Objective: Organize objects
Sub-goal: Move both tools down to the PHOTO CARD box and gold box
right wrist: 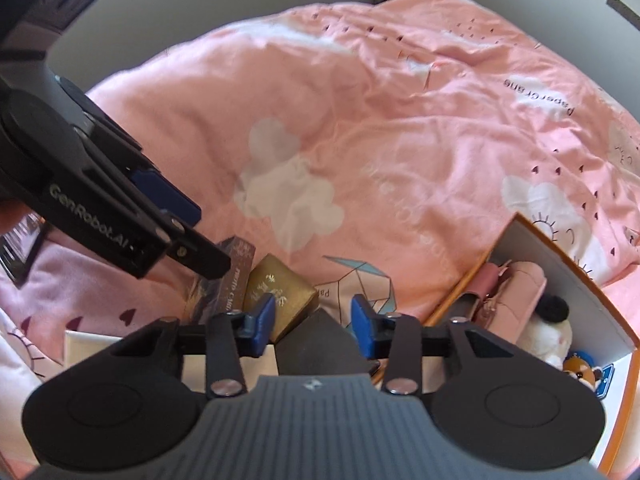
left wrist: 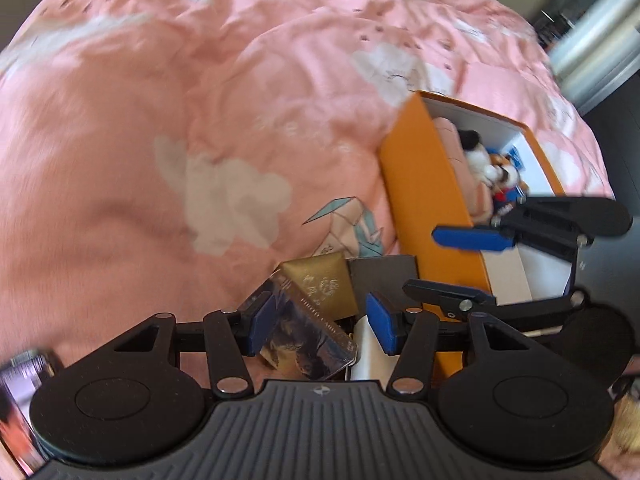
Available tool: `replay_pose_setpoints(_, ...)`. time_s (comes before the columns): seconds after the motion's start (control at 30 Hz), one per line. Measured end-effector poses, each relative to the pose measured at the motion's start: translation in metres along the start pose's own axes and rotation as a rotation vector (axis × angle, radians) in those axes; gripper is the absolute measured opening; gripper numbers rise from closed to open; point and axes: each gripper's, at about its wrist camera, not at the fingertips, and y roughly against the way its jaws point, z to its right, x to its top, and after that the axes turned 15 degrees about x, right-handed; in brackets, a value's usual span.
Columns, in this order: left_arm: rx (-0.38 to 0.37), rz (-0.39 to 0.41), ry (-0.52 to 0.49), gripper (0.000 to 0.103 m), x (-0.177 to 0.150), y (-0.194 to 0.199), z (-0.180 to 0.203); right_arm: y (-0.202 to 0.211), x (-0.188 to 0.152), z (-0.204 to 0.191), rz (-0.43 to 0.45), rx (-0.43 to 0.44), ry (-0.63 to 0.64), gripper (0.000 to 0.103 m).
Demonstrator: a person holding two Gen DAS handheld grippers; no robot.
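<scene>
On the pink duvet [left wrist: 168, 92] lies a huddle of small boxes. My left gripper [left wrist: 321, 325] is open over a shiny photo-card box [left wrist: 308, 332]. Its left pad is at the box's edge and its right pad stands apart from it. A gold box [left wrist: 320, 286] and a dark grey box [left wrist: 382, 276] lie just beyond. My right gripper [right wrist: 313, 327] has its jaws apart, and a corner of the dark grey box [right wrist: 320, 340] lies between them. I see no pad pressing on it. The gold box [right wrist: 280, 292] is beside its left pad, and the left gripper [right wrist: 208, 236] reaches in from the upper left.
An open orange box [left wrist: 424, 184] [right wrist: 560, 248] stands to the right with a plush toy [right wrist: 548, 328] and a pink pouch [right wrist: 516, 284] inside. A white flat box [right wrist: 92, 344] lies under the grippers. A dark framed item [right wrist: 20, 248] is at the left.
</scene>
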Motion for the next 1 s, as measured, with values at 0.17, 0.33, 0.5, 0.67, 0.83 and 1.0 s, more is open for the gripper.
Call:
replay_pose_setpoints(0.17,0.047,-0.026,0.153,0.062,-0.012,-0.02,-0.001,-0.023,0.002,0.002,-0.057,0.015,-0.009,0.038)
replay_pose_setpoints(0.33,0.135,-0.03,0.191,0.066,-0.021,-0.038,0.012,-0.03,-0.002,0.002,-0.081,0.012,-0.002,0.038)
replay_pose_setpoints(0.5,0.196,-0.034,0.225,0.068,-0.028,-0.049,0.016,-0.031,-0.007,0.002,-0.086,0.005,-0.004,0.038)
replay_pose_setpoints(0.67,0.218,-0.049,0.208,0.075,-0.028,-0.056,0.021,-0.032,-0.006,-0.001,-0.094,-0.026,0.022,0.038)
replay_pose_setpoints(0.83,0.208,-0.048,0.193,0.069,-0.03,-0.055,0.021,-0.03,-0.006,-0.002,-0.094,-0.033,0.033,0.039)
replay_pose_setpoints(1.0,0.195,-0.032,0.172,0.051,-0.035,-0.047,0.02,-0.03,-0.006,-0.003,-0.092,-0.034,0.041,0.039)
